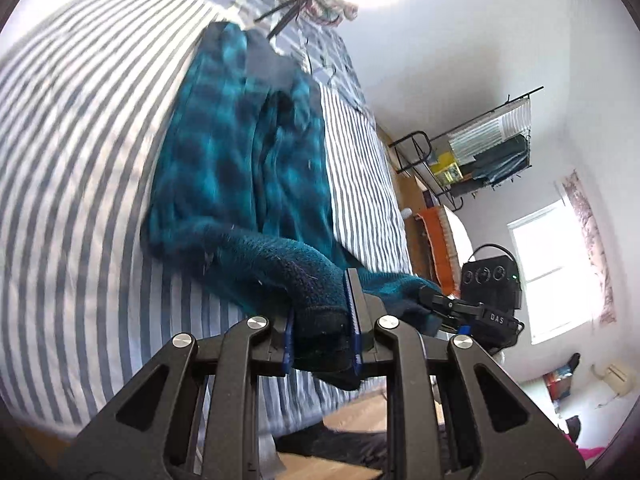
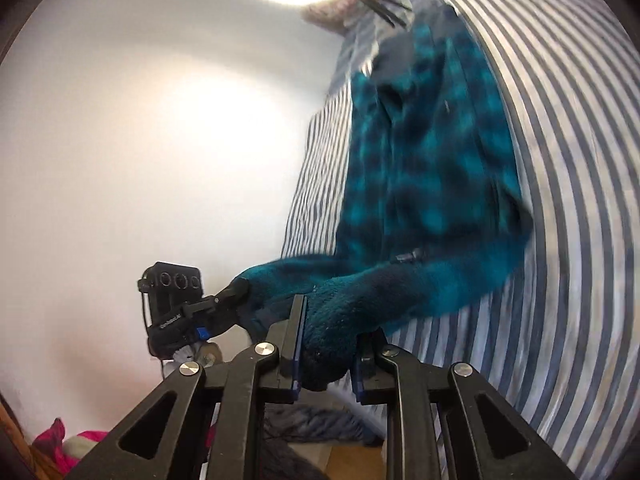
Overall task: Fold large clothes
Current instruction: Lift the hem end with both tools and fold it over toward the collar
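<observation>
A teal and dark blue checked fleece garment (image 1: 240,148) lies lengthwise on a bed with a blue and white striped sheet (image 1: 72,168). My left gripper (image 1: 322,320) is shut on a thick fold of the garment's near edge, lifted off the bed. The right gripper (image 1: 444,306) shows just to its right, holding the same edge. In the right wrist view the garment (image 2: 432,152) runs up the striped sheet (image 2: 568,208). My right gripper (image 2: 332,344) is shut on a bunched fold of it. The left gripper (image 2: 232,296) shows at left, clamped on the garment.
A dark rack with folded items (image 1: 480,152) and an orange piece of furniture (image 1: 436,236) stand past the bed's right side. A window (image 1: 556,264) is at right. A white wall (image 2: 140,140) fills the left of the right wrist view. Dark cloth (image 2: 312,424) lies on the wooden floor below.
</observation>
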Action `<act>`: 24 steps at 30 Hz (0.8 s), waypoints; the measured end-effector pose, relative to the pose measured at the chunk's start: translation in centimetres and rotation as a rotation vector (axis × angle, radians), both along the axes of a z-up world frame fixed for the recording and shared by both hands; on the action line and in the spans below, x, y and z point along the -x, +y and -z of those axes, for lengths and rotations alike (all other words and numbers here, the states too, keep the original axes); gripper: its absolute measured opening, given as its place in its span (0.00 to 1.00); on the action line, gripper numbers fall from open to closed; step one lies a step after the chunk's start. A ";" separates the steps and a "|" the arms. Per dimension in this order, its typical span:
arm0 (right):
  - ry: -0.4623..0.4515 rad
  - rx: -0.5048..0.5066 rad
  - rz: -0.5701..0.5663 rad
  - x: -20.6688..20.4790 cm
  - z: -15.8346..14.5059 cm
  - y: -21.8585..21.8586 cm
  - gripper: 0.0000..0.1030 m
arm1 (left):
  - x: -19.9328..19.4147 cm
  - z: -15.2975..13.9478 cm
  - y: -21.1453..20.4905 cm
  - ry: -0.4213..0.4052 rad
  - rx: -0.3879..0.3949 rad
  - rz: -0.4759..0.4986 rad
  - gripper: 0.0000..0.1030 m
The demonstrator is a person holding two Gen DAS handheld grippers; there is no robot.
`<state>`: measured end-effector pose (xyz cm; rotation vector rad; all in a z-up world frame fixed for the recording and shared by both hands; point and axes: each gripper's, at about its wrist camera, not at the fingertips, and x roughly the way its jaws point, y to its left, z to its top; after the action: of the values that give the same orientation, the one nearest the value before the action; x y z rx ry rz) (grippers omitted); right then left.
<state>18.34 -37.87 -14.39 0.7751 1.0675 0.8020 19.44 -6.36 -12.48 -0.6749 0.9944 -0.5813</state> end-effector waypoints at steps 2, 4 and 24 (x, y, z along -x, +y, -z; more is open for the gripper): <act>-0.030 0.030 0.020 -1.8 -0.9 -0.1 0.16 | -2.4 -0.7 -0.1 -0.015 -0.029 -0.012 0.19; -0.043 0.049 0.043 -4.3 -1.3 0.0 0.16 | -5.1 -0.8 -0.1 -0.013 -0.048 -0.025 0.19; 0.182 0.196 0.117 -19.1 8.4 1.7 0.18 | -19.0 9.8 -0.5 0.155 -0.139 -0.091 0.20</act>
<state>37.41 -36.17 -22.76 0.7458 1.2310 0.5264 38.44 -6.87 -22.32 -0.6448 1.1312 -0.3805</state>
